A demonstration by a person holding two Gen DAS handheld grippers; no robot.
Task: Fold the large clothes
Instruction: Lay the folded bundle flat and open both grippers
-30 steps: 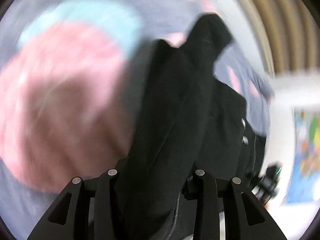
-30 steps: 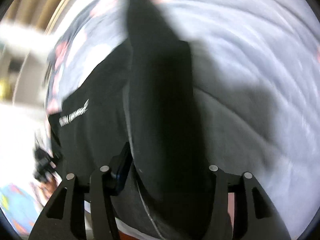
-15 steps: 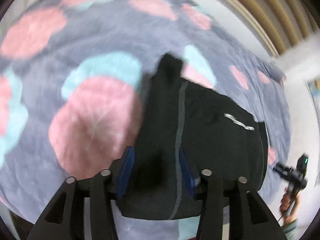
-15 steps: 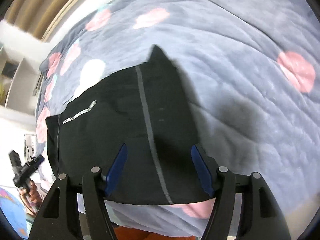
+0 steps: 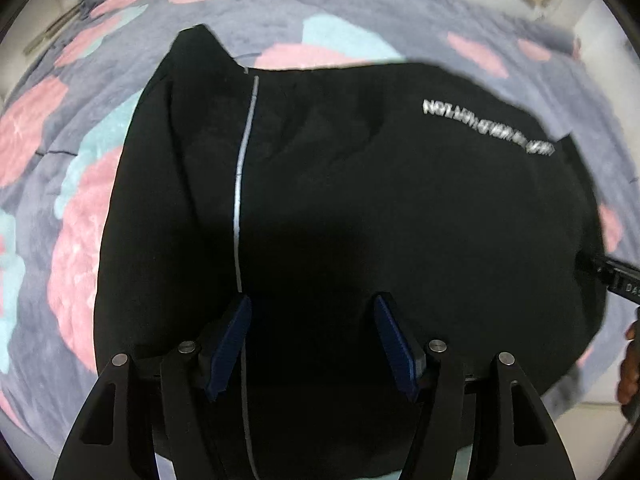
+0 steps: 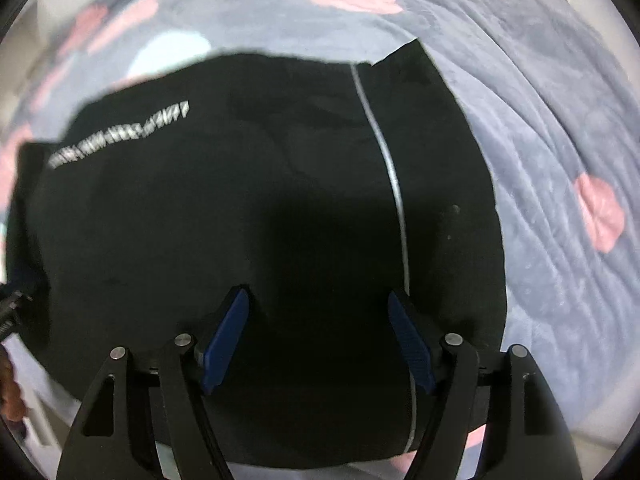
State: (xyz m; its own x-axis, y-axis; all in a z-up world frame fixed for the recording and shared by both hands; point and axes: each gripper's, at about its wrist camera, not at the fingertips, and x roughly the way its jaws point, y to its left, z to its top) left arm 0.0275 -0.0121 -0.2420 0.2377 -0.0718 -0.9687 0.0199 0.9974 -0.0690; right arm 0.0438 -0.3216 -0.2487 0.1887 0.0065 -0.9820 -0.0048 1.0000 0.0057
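Both wrist cameras are looking steeply down and forward from close above the black garment [image 5: 360,200], which is filling most of each frame. The left wrist view is sitting over the garment's left part, with the grey stripe [image 5: 240,184] running toward 12 o'clock and the blanket [image 5: 60,128] showing at 9 o'clock. The right wrist view is sitting over the right part, its blanket [image 6: 560,120] at 3 o'clock. Both are sharing the printed lettering [image 6: 116,136] and the garment's middle.
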